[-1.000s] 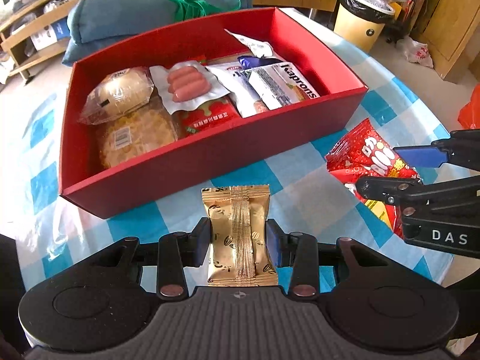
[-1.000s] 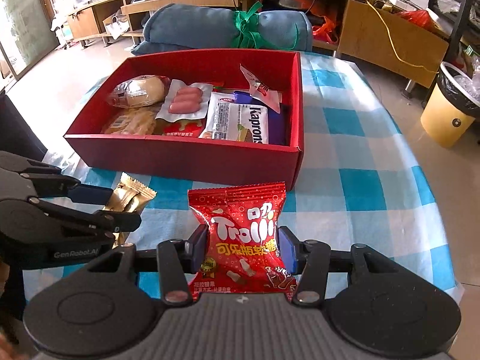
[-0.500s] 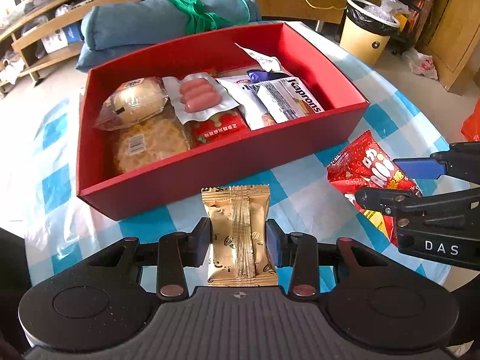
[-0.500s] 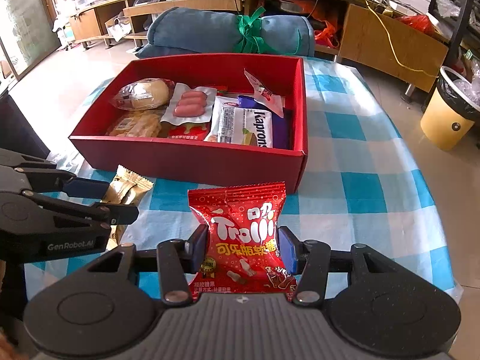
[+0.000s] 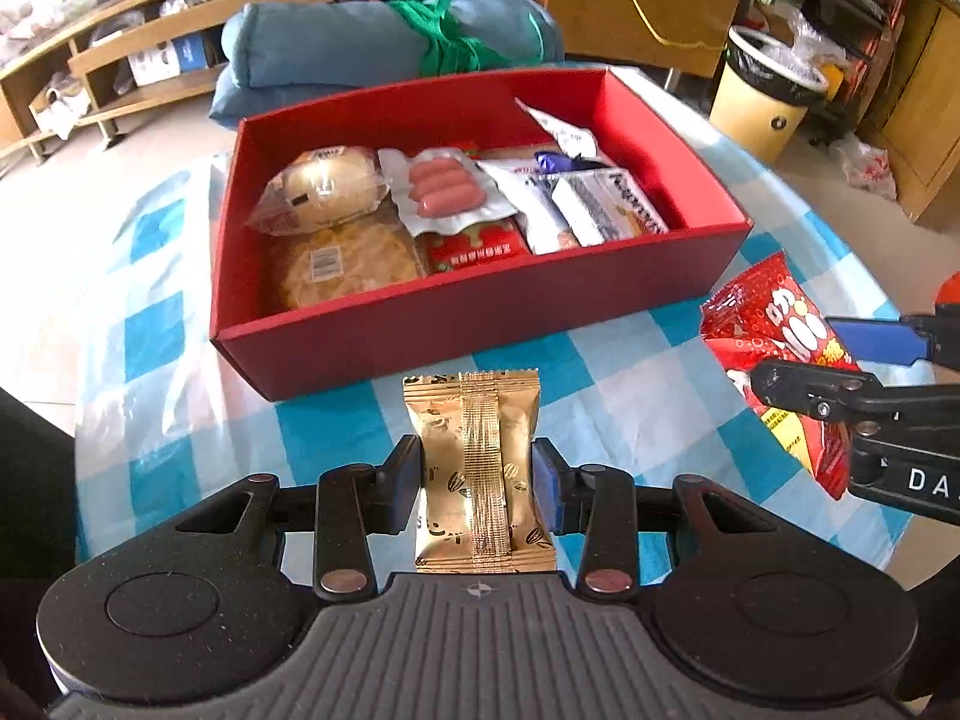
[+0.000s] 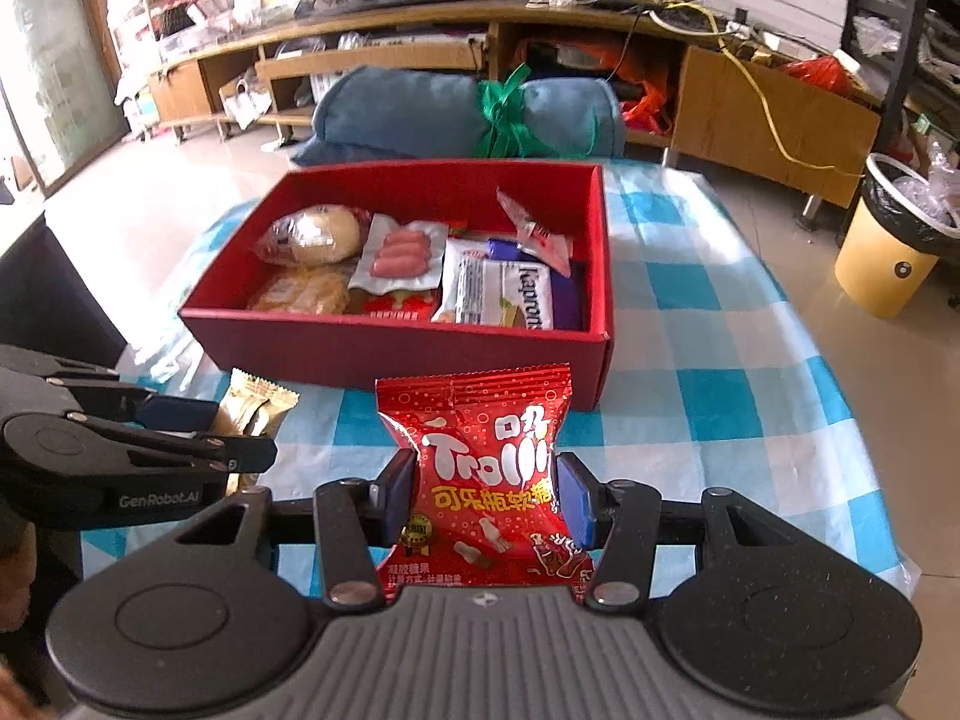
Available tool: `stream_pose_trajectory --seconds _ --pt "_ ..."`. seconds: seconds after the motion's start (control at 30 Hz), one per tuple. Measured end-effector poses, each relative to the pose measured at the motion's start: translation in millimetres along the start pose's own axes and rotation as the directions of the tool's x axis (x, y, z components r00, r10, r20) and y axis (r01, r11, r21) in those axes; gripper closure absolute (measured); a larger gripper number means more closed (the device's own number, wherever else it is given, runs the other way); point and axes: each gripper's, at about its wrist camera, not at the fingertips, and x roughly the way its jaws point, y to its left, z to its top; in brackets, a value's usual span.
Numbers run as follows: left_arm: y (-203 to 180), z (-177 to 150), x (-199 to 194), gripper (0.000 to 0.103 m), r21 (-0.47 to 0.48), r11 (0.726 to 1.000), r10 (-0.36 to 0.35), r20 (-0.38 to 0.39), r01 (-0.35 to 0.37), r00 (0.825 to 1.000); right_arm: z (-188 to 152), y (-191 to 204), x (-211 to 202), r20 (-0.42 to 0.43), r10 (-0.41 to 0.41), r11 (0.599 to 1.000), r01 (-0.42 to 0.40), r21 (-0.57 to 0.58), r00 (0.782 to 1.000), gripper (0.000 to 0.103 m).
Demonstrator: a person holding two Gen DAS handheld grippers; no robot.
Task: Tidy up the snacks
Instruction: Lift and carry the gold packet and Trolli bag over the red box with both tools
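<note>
My left gripper is shut on a gold snack packet and holds it above the table, just in front of the red box. My right gripper is shut on a red Trolli candy bag, also in front of the red box. The box holds several snacks: a bun, a sausage pack, a flat cake and a Kaprons wafer pack. The candy bag also shows in the left wrist view, and the gold packet shows in the right wrist view.
The table has a blue and white checked cloth. A rolled blue bundle tied with green lies behind the box. A yellow bin stands on the floor at the right. Wooden shelves line the back.
Both grippers have risen and pulled back a little with their packets, so the box looks smaller and farther. Both grips are unchanged.
</note>
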Motion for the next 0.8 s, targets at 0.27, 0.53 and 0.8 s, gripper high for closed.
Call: stream_pose_trajectory --seconds 0.27,0.53,0.8 --pt "6 5 -8 0.055 -0.033 0.999 -0.017 0.043 0.018 0.999 6 2 0 0.028 -0.015 1.000 0.015 0.005 0.999 0.058" --pt "13 17 -13 0.055 -0.054 0.998 -0.011 0.081 0.015 0.997 21 6 1 0.068 -0.012 1.000 0.012 0.007 0.998 0.058" --pt "14 42 -15 0.055 -0.056 0.998 0.016 0.136 -0.008 0.991 46 1 3 0.121 -0.020 1.000 0.018 0.022 0.992 0.058"
